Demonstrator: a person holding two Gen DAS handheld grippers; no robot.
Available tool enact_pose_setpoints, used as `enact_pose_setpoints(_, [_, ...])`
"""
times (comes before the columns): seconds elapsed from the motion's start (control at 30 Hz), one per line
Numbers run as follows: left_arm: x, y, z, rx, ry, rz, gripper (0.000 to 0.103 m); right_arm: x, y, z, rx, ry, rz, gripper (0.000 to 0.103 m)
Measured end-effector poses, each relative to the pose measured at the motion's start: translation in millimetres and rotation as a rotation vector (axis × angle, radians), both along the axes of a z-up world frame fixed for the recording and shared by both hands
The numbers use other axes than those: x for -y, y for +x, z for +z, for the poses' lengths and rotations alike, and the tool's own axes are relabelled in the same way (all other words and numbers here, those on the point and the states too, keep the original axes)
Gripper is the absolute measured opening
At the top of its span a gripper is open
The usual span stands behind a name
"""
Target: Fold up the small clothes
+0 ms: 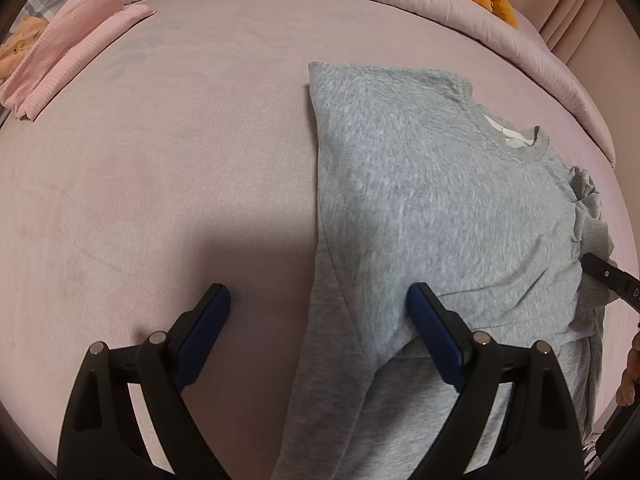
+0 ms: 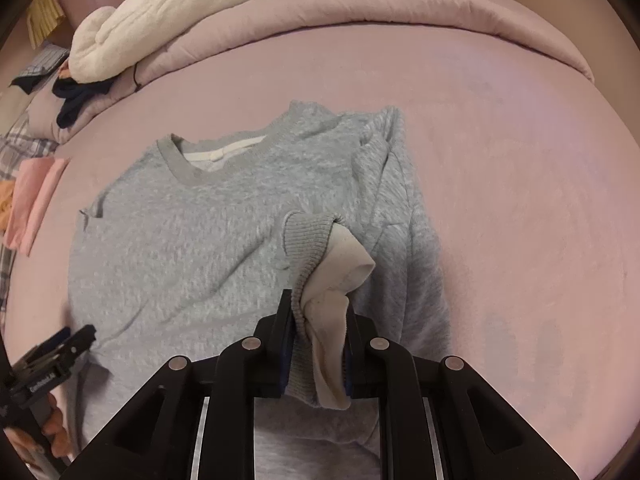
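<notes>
pink folded cloth [image 1: 60,48] far left of sweatshirt [image 1: 420,200]

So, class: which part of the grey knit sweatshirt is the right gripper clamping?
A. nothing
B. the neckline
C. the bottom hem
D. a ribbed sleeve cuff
D: the right gripper is shut on the ribbed sleeve cuff of the grey knit sweatshirt, its pale lining showing.

I see a grey sweatshirt [image 2: 208,248] of soft, matt, flecked knit, its cuff [image 2: 308,236] ribbed with a pale fleecy lining; the bed [image 1: 180,140] sheet looks smooth, velvety cloth, and my left claw [image 1: 319,312] is matt black plastic with ridged blue pads [image 1: 430,328]
</notes>
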State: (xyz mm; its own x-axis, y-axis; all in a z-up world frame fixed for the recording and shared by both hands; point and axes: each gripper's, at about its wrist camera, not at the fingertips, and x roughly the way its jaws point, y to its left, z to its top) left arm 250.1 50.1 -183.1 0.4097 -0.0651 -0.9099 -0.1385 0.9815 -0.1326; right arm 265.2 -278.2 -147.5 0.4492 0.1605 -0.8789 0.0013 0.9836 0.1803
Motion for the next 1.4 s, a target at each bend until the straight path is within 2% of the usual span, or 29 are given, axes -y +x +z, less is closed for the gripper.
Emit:
enact_pose_setpoints(0.4, [1, 1, 0, 0.0, 0.009, 0.007, 0.094, 5, -4, -2, 0.018, 0.005, 0.006, 0.018])
enact_pose_setpoints(0.5, [1, 1, 0, -0.003, 0.01, 0.009, 0.095, 2, -13, 6, 0.042, -0.067, 0.004, 0.027])
enact_pose_setpoints(0.6, [0, 1, 0, -0.005, 0.01, 0.011, 0.095, 2, -22, 14, 0.091, -0.166, 0.005, 0.027])
enact_pose_setpoints(0.7, [0, 1, 0, -0.006, 0.011, 0.016, 0.095, 9, -23, 14, 0.103, -0.214, -0.022, 0.027])
enact_pose_setpoints(0.93, [1, 2, 0, -0.022, 0.017, 0.03, 0.097, 23, -22, 2, 0.065, -0.176, -0.052, 0.027])
enact_pose_setpoints(1.07, [-1, 7, 4, -0.068, 0.014, 0.043, 0.098, 27, -30, 11, 0.076, -0.151, -0.052, 0.027])
enact_pose_setpoints(1.13, [-1, 5, 9, -0.074, 0.002, 0.049, 0.093, 32, -38, 22, 0.102, -0.145, -0.058, 0.028])
enact_pose_setpoints(1.2, [3, -3, 19, -0.058, -0.013, 0.032, 0.085, 37, -47, 33, 0.129, -0.14, -0.06, 0.033])
enact_pose_setpoints(1.27, [9, -13, 33, -0.017, -0.023, 0.003, 0.085, 42, -58, 46, 0.161, -0.123, -0.061, 0.047])
enact_pose_setpoints(1.3, [12, -21, 44, 0.018, -0.03, -0.017, 0.086, 45, -63, 52, 0.18, -0.112, -0.06, 0.049])
enact_pose_setpoints(1.4, [21, -45, 77, 0.119, -0.048, -0.068, 0.087, 51, -79, 71, 0.229, -0.072, -0.06, 0.063])
